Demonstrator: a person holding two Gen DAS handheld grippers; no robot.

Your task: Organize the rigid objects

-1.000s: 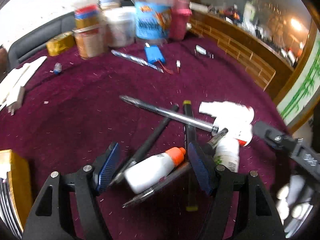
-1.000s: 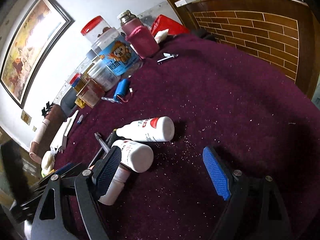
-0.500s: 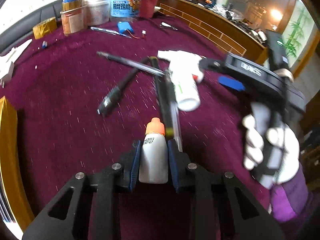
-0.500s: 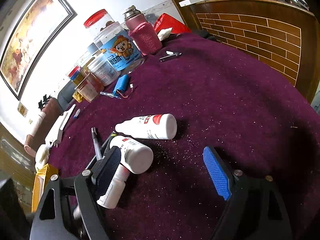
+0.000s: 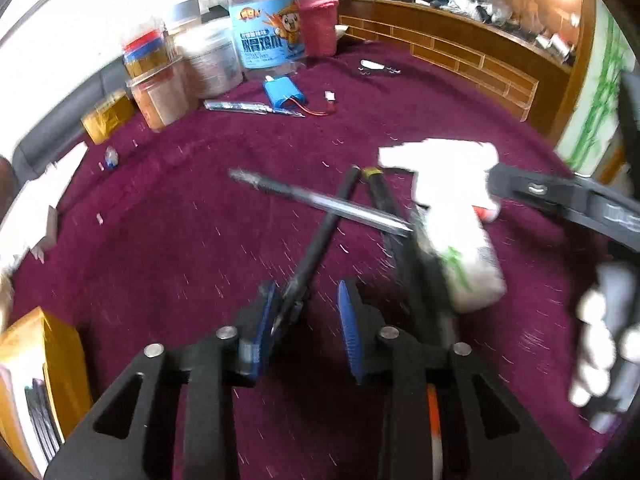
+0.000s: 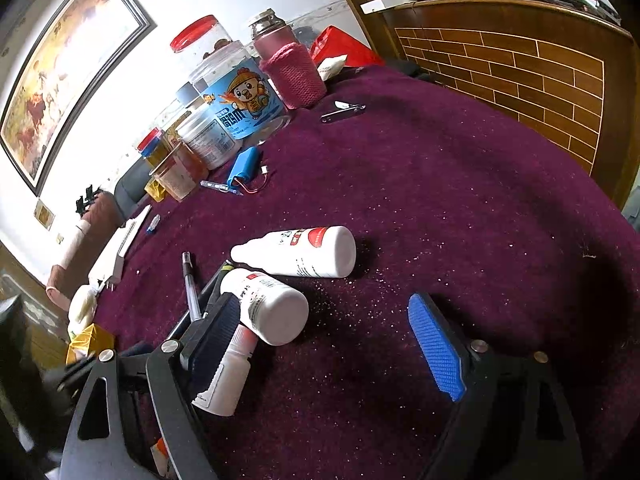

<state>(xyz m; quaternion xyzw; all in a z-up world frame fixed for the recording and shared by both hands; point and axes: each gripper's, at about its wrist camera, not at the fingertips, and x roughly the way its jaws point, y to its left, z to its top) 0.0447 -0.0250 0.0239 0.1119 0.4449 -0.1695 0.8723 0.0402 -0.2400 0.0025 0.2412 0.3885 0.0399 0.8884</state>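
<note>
My left gripper (image 5: 308, 320) is open with a narrow gap and holds nothing; the end of a black pen (image 5: 316, 240) lies between its blue pads on the maroon cloth. A clear pen (image 5: 320, 202) crosses it, with another black pen (image 5: 384, 208) beside. The orange-capped bottle (image 5: 434, 420) lies partly hidden behind the right finger. White bottles (image 5: 460, 236) lie to the right. My right gripper (image 6: 332, 340) is open wide and empty. Two large white bottles (image 6: 304, 250) (image 6: 268, 308) and a smaller one (image 6: 228, 376) lie at its left finger.
Jars and a blue-labelled tub (image 5: 268, 36) stand at the back with a pink-sleeved flask (image 6: 290, 66). A blue battery pack (image 5: 282, 94) and a pen (image 5: 244, 108) lie before them. A yellow box (image 5: 28, 364) sits at the left. A brick-patterned wooden ledge (image 6: 520, 56) borders the right.
My left gripper let go of the orange-capped bottle, which now lies low beside its right finger, and opened slightly around a black pen's end. The right gripper barely moved.
</note>
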